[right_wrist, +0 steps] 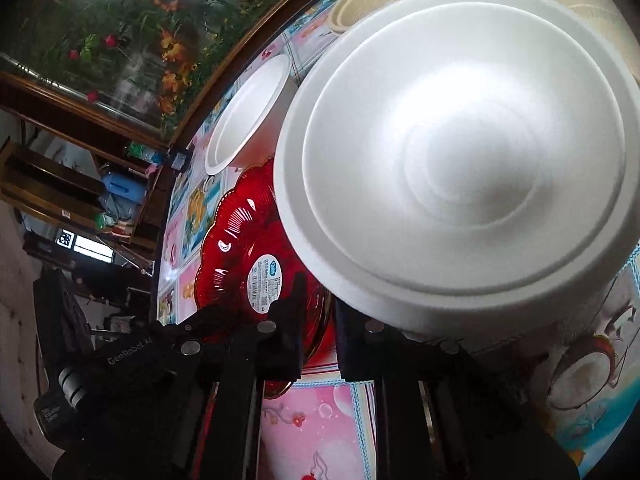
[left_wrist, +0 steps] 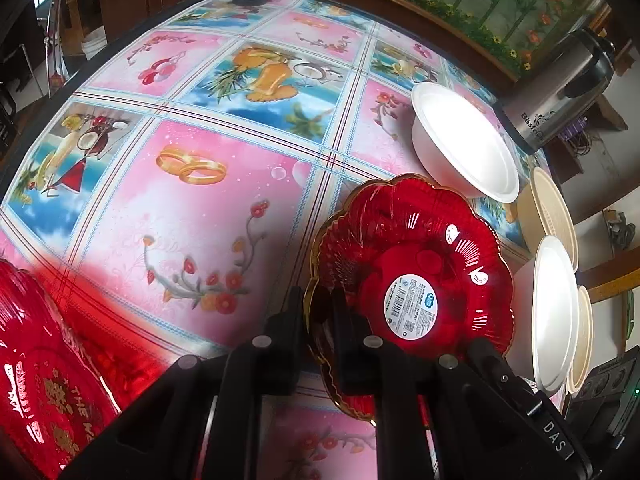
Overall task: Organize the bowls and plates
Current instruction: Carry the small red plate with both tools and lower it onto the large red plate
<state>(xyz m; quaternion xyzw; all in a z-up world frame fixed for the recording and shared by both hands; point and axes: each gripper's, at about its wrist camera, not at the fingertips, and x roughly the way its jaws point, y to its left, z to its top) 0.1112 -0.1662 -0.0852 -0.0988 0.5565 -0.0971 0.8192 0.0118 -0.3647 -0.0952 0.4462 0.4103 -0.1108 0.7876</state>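
Left gripper (left_wrist: 320, 320) jaws clamped on near rim of red scalloped plate (left_wrist: 416, 280), tilted off patterned surface (left_wrist: 224, 208); right gripper (right_wrist: 320, 320) jaws pinching rim of white foam bowl (right_wrist: 460, 168), just right of plate.

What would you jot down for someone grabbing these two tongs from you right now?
Left tongs: shut on the rim of the red plate, the one with the sticker.
Right tongs: shut on the rim of the near white bowl.
Second white bowl sits loose on the table; cream bowls wait at the right edge; another red plate is at the left.
Done: both pieces gripped, nothing visibly stacked.
Left: probably group plates with plates, bowls with bowls.
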